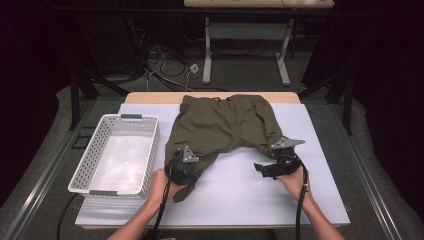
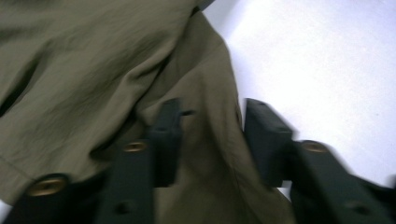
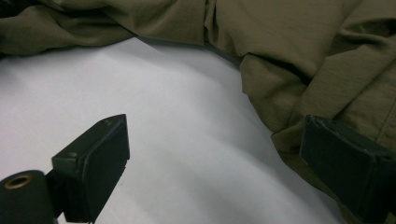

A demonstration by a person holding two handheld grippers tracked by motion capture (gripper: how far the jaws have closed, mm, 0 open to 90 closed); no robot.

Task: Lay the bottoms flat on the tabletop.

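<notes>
Olive-green shorts (image 1: 220,125) lie spread across the middle of the white table cover (image 1: 240,195), waistband at the far edge, legs toward the person. The left gripper (image 1: 181,167) rests on the left leg hem, jaws parted with a ridge of cloth between them, not pinched. The right gripper (image 1: 267,169) waits wide open just beside the right leg hem. A white basket (image 1: 95,150) stands left. Folding appears barely begun; next, both jaws likely need to clamp the hems.
</notes>
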